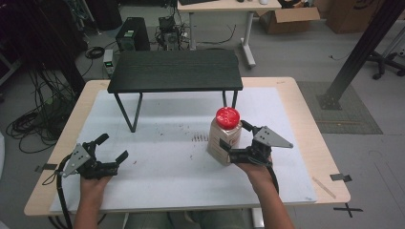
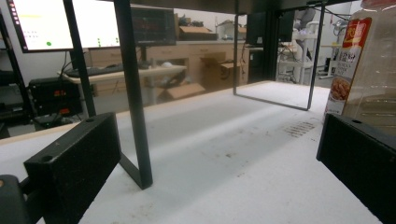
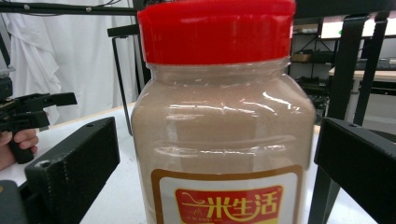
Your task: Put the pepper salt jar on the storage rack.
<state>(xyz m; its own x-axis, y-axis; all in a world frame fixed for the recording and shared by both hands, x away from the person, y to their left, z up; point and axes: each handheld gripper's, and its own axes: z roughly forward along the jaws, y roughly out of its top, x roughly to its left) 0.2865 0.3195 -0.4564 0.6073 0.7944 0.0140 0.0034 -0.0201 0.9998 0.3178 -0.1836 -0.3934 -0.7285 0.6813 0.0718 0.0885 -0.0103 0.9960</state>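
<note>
- The jar (image 1: pixel 224 136), a clear plastic one with a red lid (image 1: pixel 227 117) and brownish contents, stands upright on the white mat (image 1: pixel 167 167) at the right of the table, just in front of the right leg of the small black shelf (image 1: pixel 175 70).
- The right gripper (image 1: pixel 237 141) sits at the jar's right side, jaws spread wide with the jar's body between them.
- In the right gripper view the jar (image 3: pixel 224 135) stands between the two black jaws with a gap of daylight on each side, so the jaws flank it without pressing it.
- Its label (image 3: pixel 229 200) with red and gold print faces that camera, and the red lid (image 3: pixel 217 28) sits level on top.
- The left gripper (image 1: pixel 113 148) rests low on the mat at the left, well apart from the jar, jaws open and holding nothing.
- In the left gripper view the jar (image 2: pixel 369 65) appears at the far right, beyond the right-hand jaw, with a leg of the black shelf (image 2: pixel 135 93) close ahead.
- The person's hands (image 1: pixel 258 171) grip both tools from the near edge of the table.
</note>
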